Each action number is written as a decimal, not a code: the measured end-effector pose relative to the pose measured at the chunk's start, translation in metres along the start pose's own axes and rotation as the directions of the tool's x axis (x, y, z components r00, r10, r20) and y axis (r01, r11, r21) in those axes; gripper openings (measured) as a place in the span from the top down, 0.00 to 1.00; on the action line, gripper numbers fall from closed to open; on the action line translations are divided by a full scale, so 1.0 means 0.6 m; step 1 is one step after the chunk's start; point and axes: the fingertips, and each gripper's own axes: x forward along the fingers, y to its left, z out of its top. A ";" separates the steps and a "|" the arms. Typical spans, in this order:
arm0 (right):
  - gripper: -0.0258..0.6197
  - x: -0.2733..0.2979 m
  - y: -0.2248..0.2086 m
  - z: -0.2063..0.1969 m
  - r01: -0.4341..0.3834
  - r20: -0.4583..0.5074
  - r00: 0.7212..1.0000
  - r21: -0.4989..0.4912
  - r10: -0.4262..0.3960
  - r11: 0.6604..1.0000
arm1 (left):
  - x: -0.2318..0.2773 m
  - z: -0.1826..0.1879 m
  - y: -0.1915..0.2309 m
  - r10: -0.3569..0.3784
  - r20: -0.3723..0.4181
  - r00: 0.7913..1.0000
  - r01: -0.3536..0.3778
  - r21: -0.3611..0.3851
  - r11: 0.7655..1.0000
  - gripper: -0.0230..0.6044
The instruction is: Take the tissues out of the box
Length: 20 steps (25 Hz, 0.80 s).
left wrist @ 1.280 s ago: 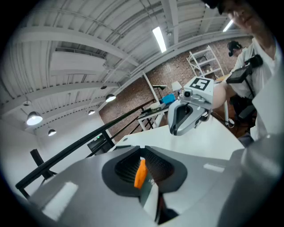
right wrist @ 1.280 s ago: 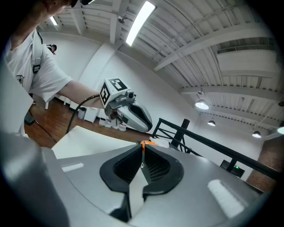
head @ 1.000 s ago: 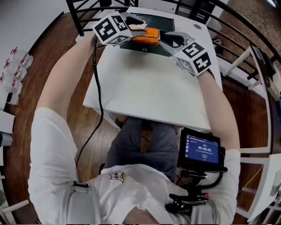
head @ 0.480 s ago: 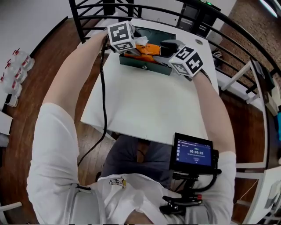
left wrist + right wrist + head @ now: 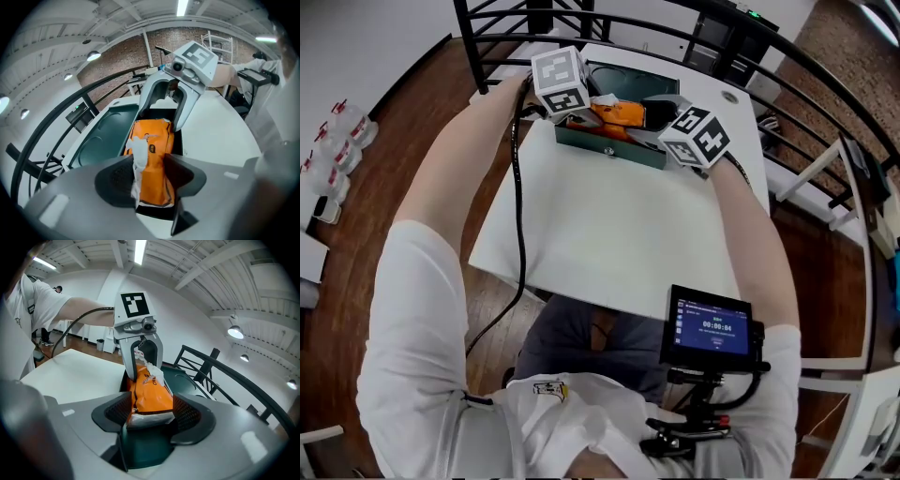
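Left claw [image 5: 150, 165] jaws just been closing, pads on orange tissue pack [image 5: 157, 140]; white tissue [image 5: 139, 159] sticks up. Right claw [image 5: 161, 115] straddles its far end. Green box [image 5: 105, 131] on white tabletop [image 5: 215, 136].

White tabletop [image 5: 609, 225] bare near the person, green box [image 5: 628, 153] walls and black railing [image 5: 468, 47] crowding far edge

On the orange tissue pack [image 5: 150, 399] I can read the dark letters "CHE" in the right claw view. The rest of the word is hidden. The left claw view shows a small dark mark on the same pack, but I cannot read it. The screen [image 5: 710, 325] at my chest shows a row of white numbers like a clock, too small to read for sure. One marker cube [image 5: 560, 81] and the other marker cube [image 5: 695, 133] show only black and white squares, no words.
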 end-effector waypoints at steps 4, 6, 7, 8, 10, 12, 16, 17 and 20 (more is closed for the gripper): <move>0.54 0.001 -0.001 0.000 0.007 0.009 1.000 0.003 -0.007 1.000 | -0.003 0.001 0.000 -0.015 -0.003 1.000 0.015 -0.032 0.999 0.70; 0.54 0.000 0.000 -0.001 0.010 0.010 1.000 0.003 -0.010 1.000 | -0.006 0.004 -0.001 -0.013 0.000 1.000 0.013 -0.024 1.000 0.73; 0.54 -0.001 -0.001 -0.002 0.012 0.010 1.000 0.002 -0.012 1.000 | -0.007 0.006 -0.001 -0.011 0.002 1.000 0.011 -0.020 1.000 0.73; 0.54 -0.002 -0.001 -0.002 0.016 0.009 1.000 0.001 -0.016 1.000 | -0.009 0.007 -0.002 -0.006 0.005 1.000 0.006 -0.017 1.000 0.74; 0.54 -0.003 -0.003 -0.002 0.021 0.004 1.000 -0.005 -0.021 1.000 | -0.013 0.012 -0.001 0.012 0.011 1.000 -0.012 -0.003 1.000 0.74; 0.55 -0.005 -0.003 -0.002 0.028 0.001 1.000 -0.012 -0.028 1.000 | -0.021 0.024 0.000 0.038 0.029 0.999 -0.039 0.026 0.999 0.75; 0.56 -0.014 -0.008 0.010 0.053 0.011 0.999 -0.023 -0.053 0.998 | -0.044 0.043 0.001 0.071 0.061 0.996 -0.075 0.060 0.995 0.76; 0.57 -0.017 -0.009 0.013 0.057 0.010 0.998 -0.026 -0.057 0.998 | -0.051 0.049 0.000 0.079 0.067 0.995 -0.084 0.067 0.994 0.77; 0.60 -0.018 -0.004 0.018 0.056 0.010 0.998 -0.024 -0.056 0.998 | -0.063 0.056 -0.004 0.102 0.078 0.992 -0.108 0.078 0.991 0.78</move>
